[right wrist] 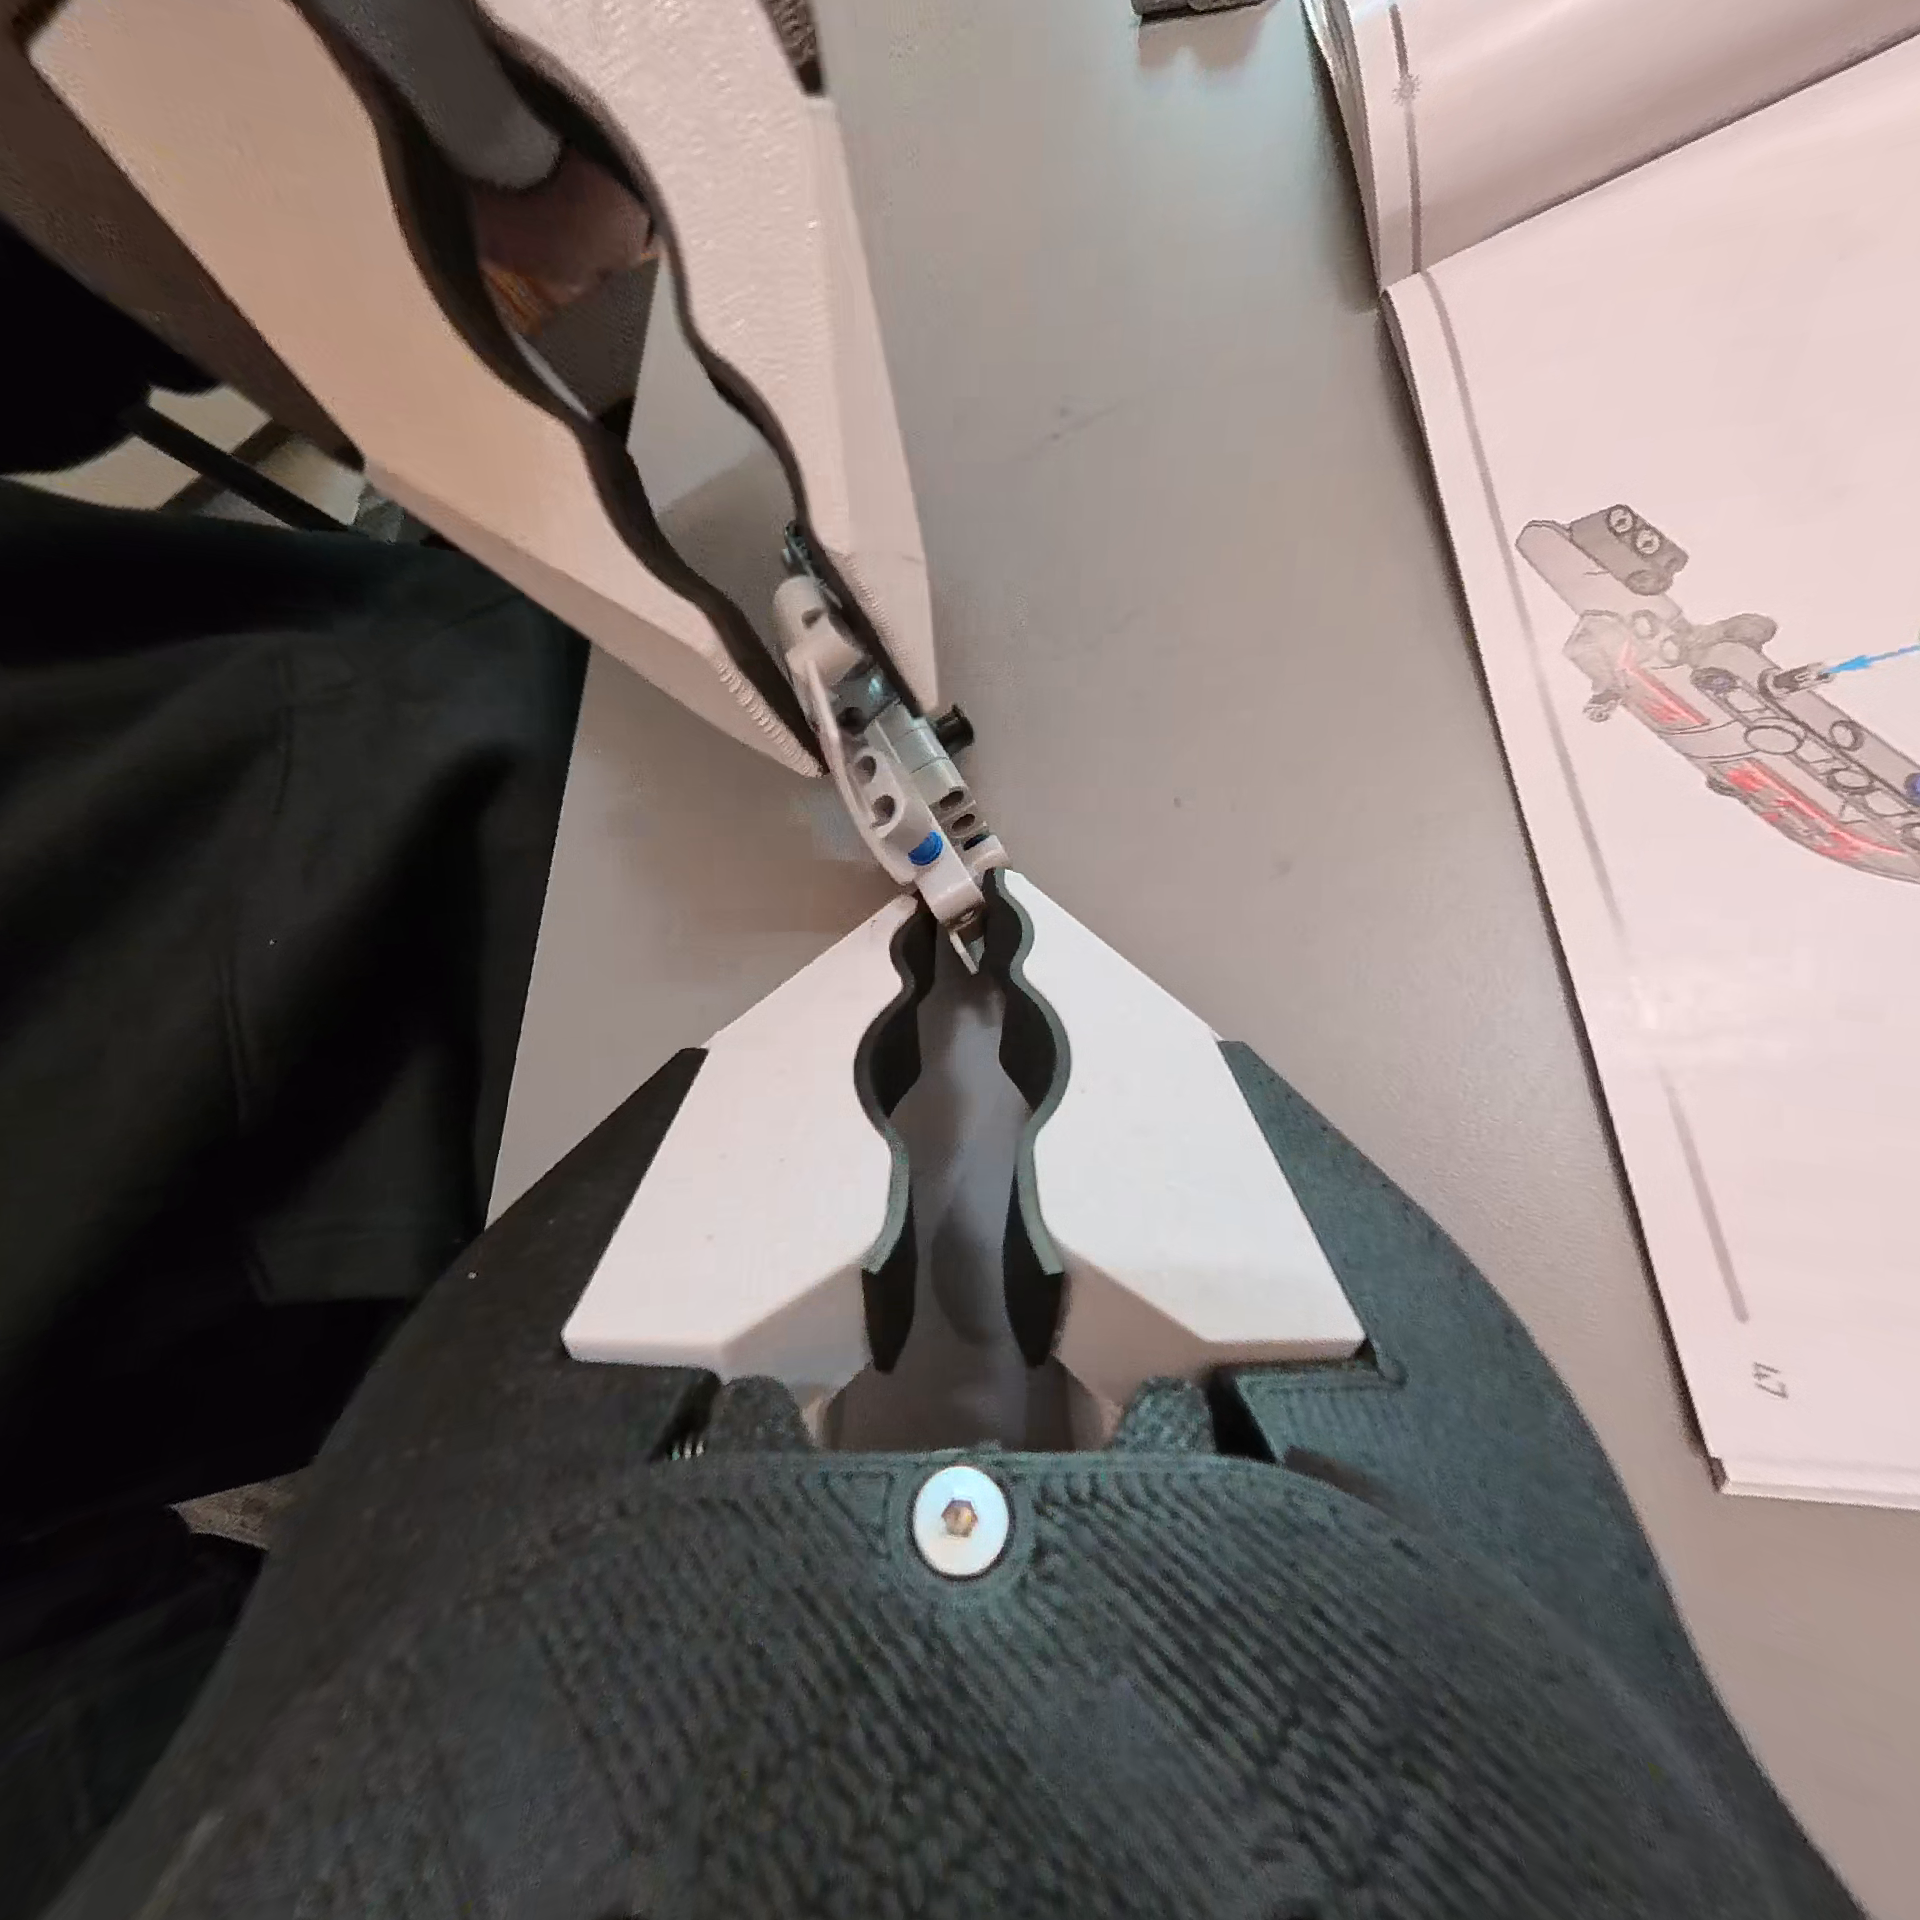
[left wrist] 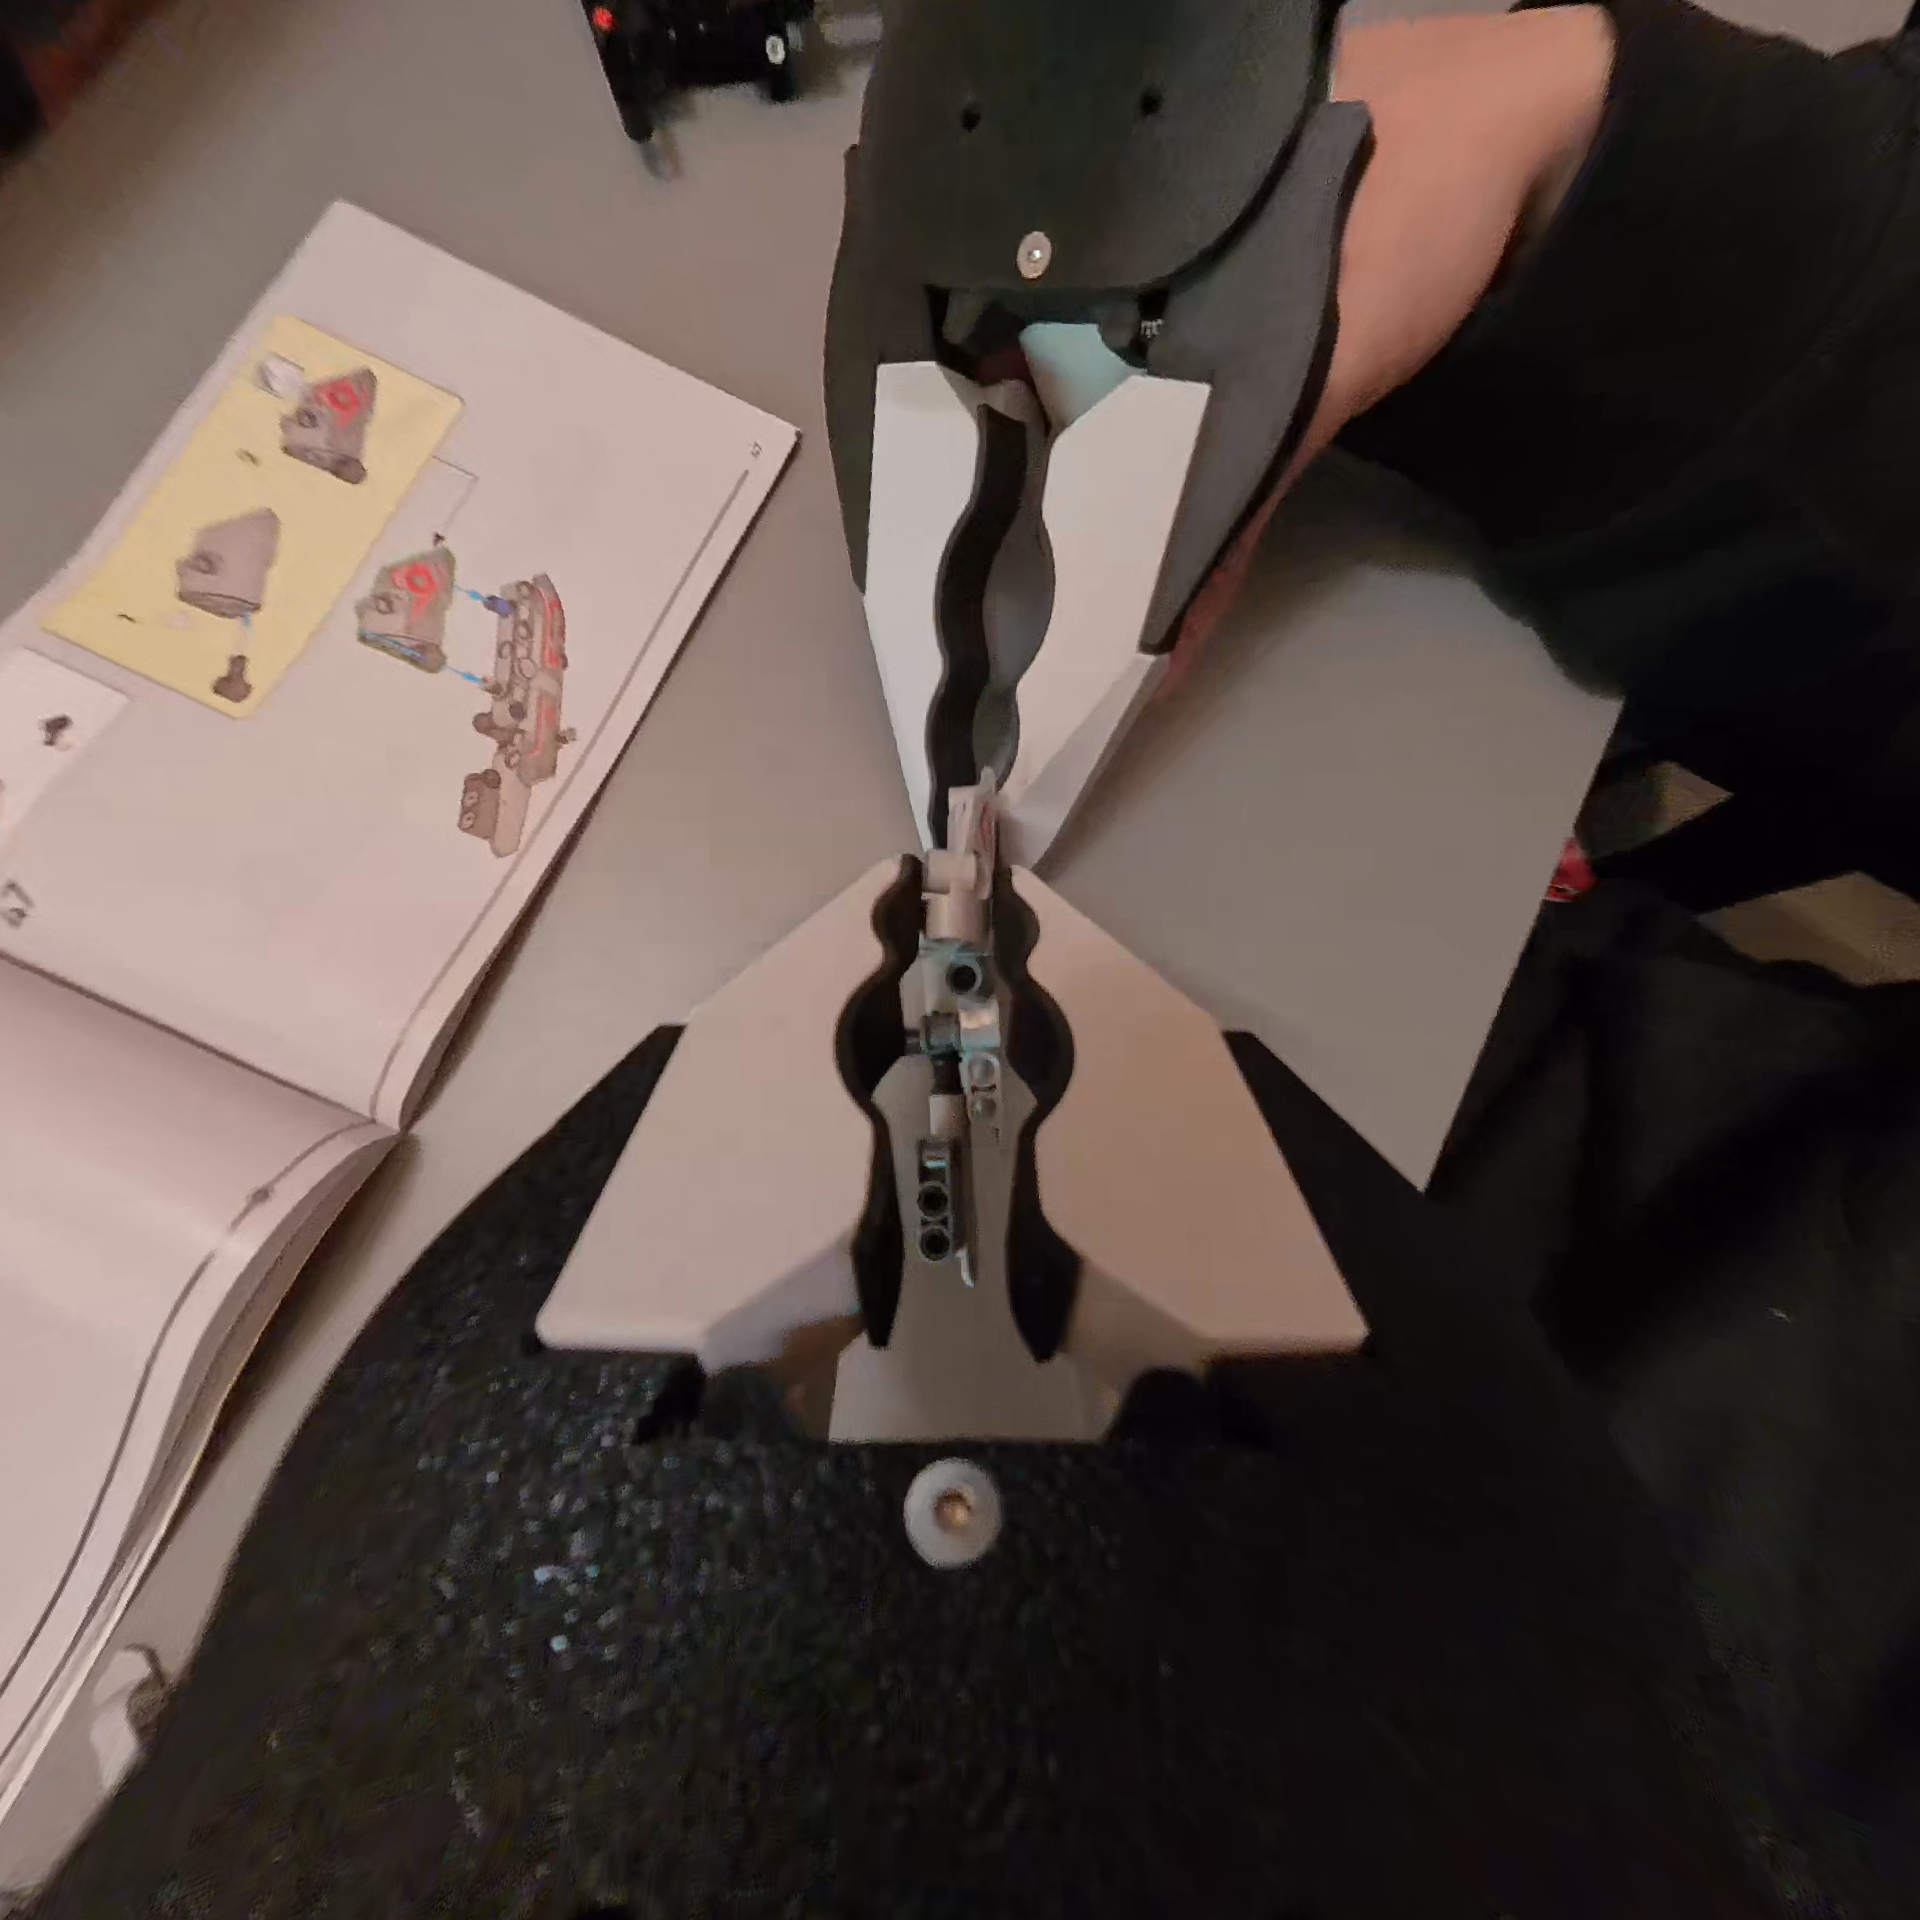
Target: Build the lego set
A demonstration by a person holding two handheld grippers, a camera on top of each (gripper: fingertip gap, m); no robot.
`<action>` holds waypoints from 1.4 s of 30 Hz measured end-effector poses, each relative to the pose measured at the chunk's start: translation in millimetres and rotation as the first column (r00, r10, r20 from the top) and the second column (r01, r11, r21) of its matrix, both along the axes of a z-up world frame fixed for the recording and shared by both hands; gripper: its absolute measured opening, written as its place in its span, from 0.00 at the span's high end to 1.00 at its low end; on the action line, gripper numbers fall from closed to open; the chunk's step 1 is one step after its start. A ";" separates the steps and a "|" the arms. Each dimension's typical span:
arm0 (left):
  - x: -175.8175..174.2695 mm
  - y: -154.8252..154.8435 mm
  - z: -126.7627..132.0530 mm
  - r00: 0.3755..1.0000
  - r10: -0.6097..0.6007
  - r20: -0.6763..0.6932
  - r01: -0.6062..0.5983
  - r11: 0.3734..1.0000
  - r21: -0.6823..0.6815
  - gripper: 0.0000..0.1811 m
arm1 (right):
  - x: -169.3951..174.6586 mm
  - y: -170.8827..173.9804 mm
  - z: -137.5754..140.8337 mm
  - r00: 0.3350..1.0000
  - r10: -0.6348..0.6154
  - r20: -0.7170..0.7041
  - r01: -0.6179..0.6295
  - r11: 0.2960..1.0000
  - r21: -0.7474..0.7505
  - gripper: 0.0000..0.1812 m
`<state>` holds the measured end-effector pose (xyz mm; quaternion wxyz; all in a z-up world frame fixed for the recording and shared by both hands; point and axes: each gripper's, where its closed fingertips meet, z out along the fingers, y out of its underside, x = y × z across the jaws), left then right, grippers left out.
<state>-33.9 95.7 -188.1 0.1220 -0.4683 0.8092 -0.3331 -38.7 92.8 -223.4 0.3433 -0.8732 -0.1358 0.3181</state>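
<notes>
Left wrist view: two claws, left claw (left wrist: 956,883) and right claw (left wrist: 971,821), both clenched on one lego assembly (left wrist: 956,1039).

Looks like a desk or worktable indoors, home or office unclear. Plain grey tabletop (left wrist: 727,208), smooth, lightly marked. Open instruction booklet (left wrist: 312,831) lies flat on it, pages showing build diagrams. Dark equipment (left wrist: 696,52) at far edge, too blurred to identify.

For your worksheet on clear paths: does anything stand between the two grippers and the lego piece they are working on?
Nothing visible does. The left gripper is already shut on the lego assembly, and the right gripper pinches its pale end tab from the opposite side. The instruction booklet lies off to the side.
</notes>
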 end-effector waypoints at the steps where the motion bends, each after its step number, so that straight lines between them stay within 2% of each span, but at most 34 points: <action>1: -1.0 -0.7 -0.3 1.000 -0.001 0.031 0.000 1.000 0.030 0.94 | 0.1 -0.1 -0.1 1.000 0.000 0.001 0.000 1.000 -0.001 0.96; 7: -1.5 -0.6 -0.2 0.992 -0.032 0.123 -0.001 0.966 0.259 0.94 | 0.4 0.3 -0.8 1.000 -0.005 0.016 0.005 1.000 0.005 0.96; 12: -1.7 -0.6 1.4 0.988 0.023 0.151 -0.043 0.991 0.130 0.94 | -0.9 -0.1 0.0 1.000 0.002 0.030 -0.002 1.000 0.021 0.95; 16: -2.3 -2.6 1.6 0.979 -0.019 0.201 -0.012 0.988 0.151 0.94 | -0.7 0.0 1.8 0.999 -0.002 0.052 0.000 0.999 0.047 0.94; 21: 0.6 -1.5 1.7 0.981 -0.018 0.192 0.002 0.997 0.080 0.94 | 1.3 0.6 5.4 0.997 -0.016 0.077 0.009 0.996 0.089 0.89; 25: 1.6 -0.7 1.5 0.987 -0.031 0.157 0.027 0.999 0.028 0.94 | 7.4 0.5 16.0 0.995 -0.037 0.093 0.020 0.984 0.176 0.89; 29: 3.9 1.2 -1.7 0.990 -0.048 0.135 0.044 0.998 0.033 0.94 | 10.5 4.0 34.9 0.990 -0.063 0.124 0.018 0.942 0.335 0.93; 35: 4.9 1.5 -2.6 0.991 -0.077 0.112 0.072 0.996 0.043 0.94 | 7.7 5.3 27.3 0.978 -0.039 0.207 -0.032 0.944 0.329 0.92; 42: 7.3 6.4 -4.3 0.991 -0.086 0.101 0.083 0.996 0.032 0.94 | 11.2 12.4 23.4 0.955 -0.063 0.291 -0.045 0.935 0.350 0.96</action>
